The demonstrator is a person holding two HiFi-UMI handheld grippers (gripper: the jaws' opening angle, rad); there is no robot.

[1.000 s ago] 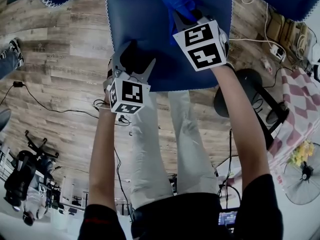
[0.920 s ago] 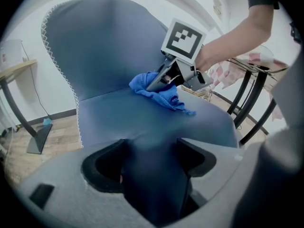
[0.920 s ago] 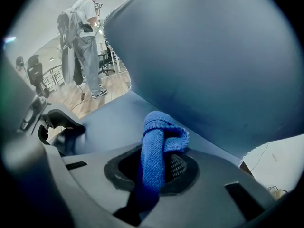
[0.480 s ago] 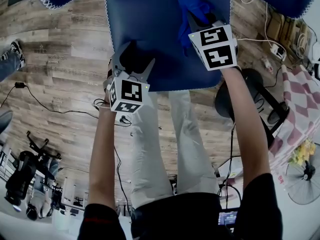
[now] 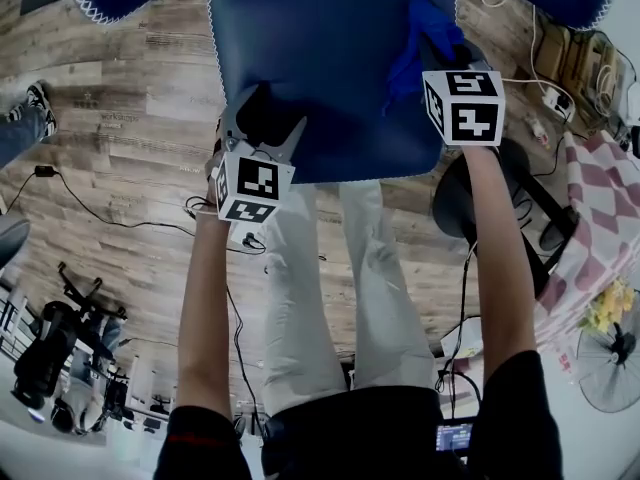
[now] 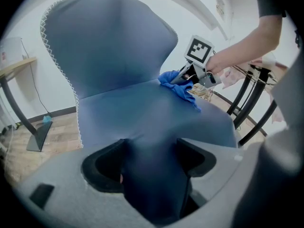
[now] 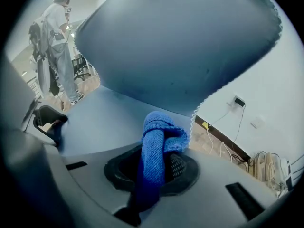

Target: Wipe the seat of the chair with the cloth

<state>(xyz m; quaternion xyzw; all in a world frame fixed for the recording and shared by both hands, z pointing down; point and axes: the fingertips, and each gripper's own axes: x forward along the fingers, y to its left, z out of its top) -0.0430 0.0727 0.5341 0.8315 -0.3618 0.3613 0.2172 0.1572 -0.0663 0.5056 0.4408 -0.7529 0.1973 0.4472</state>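
The blue chair seat [image 5: 320,78] fills the top of the head view, and its backrest [image 6: 109,42] rises behind it. My left gripper [image 5: 262,118] is at the seat's front left edge, shut on the seat fabric [image 6: 152,175]. My right gripper [image 5: 435,53] is over the seat's right side, shut on a bright blue knitted cloth [image 5: 410,53]. The cloth [image 7: 154,156] bunches between the jaws and rests on the seat [image 7: 104,118] near the zigzag-stitched right edge. The left gripper view shows the cloth [image 6: 178,87] against the seat below the backrest.
Wood floor [image 5: 120,168] with cables lies around the chair. A black round stool base [image 5: 500,198], a checked cloth [image 5: 600,208] and a fan [image 5: 605,358] are on the right. A person [image 7: 57,42] stands beyond the chair's left. A shoe [image 5: 30,103] shows at far left.
My right gripper has slid the cloth rightward across the seat, from the middle toward the right edge. The left gripper has stayed clamped at the front edge.
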